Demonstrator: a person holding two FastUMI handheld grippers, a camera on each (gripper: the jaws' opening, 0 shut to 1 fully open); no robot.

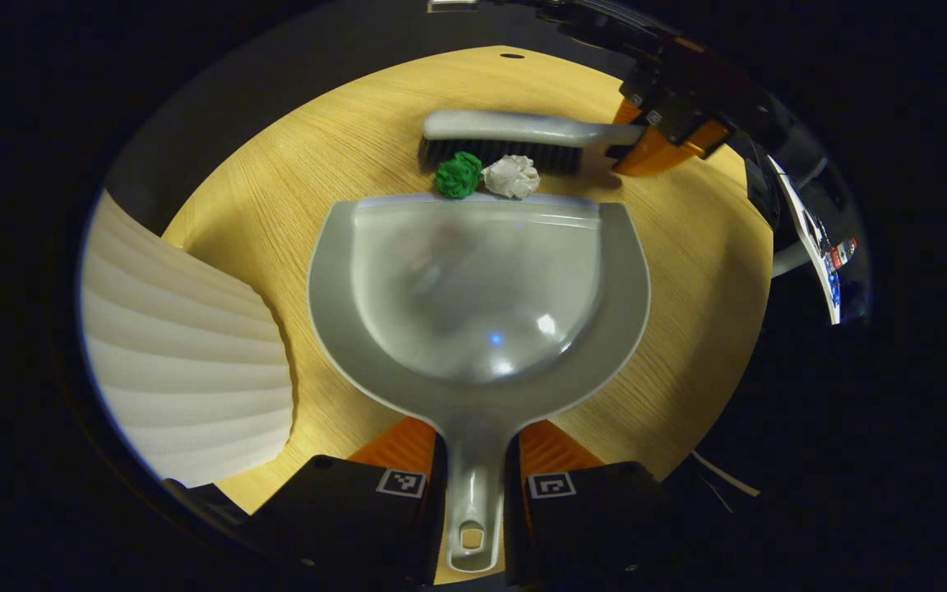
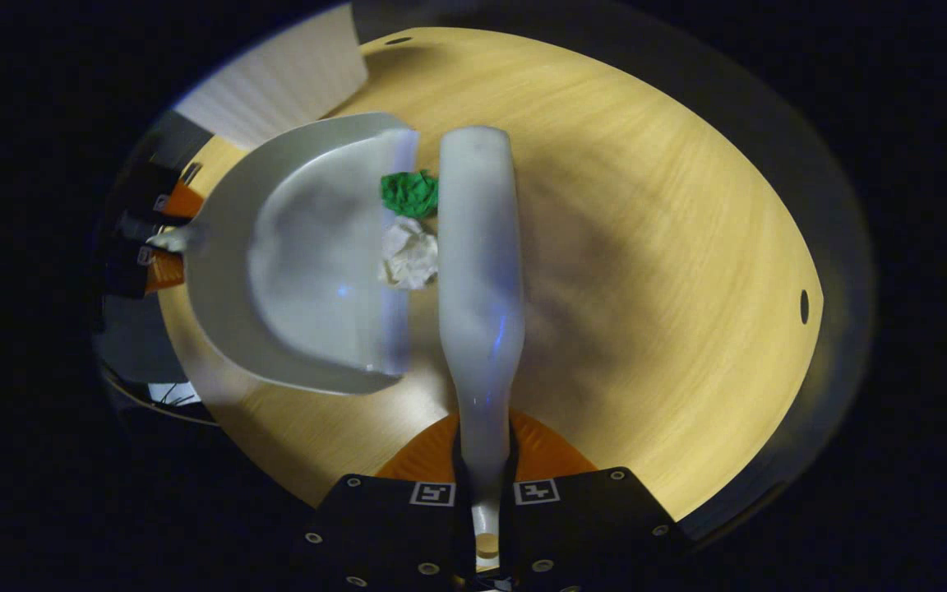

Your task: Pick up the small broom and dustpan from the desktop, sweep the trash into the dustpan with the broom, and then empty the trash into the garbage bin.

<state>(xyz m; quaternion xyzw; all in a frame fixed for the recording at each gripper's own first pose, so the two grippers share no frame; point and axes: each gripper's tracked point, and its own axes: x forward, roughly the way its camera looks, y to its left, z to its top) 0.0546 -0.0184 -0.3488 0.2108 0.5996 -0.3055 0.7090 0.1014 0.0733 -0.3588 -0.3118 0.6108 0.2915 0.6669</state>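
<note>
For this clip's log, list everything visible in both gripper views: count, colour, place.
dustpan: one, grey, flat on the desktop, handle between the left gripper's fingers
broom: one, pale grey with dark bristles, at the dustpan's lip
green trash ball: one, between bristles and lip
white paper ball: one, beside the green one
garbage bin: one, white, ribbed, past the desktop's edge
desktop: one, light wood
left gripper: shut on the dustpan handle
right gripper: shut on the broom handle
</note>
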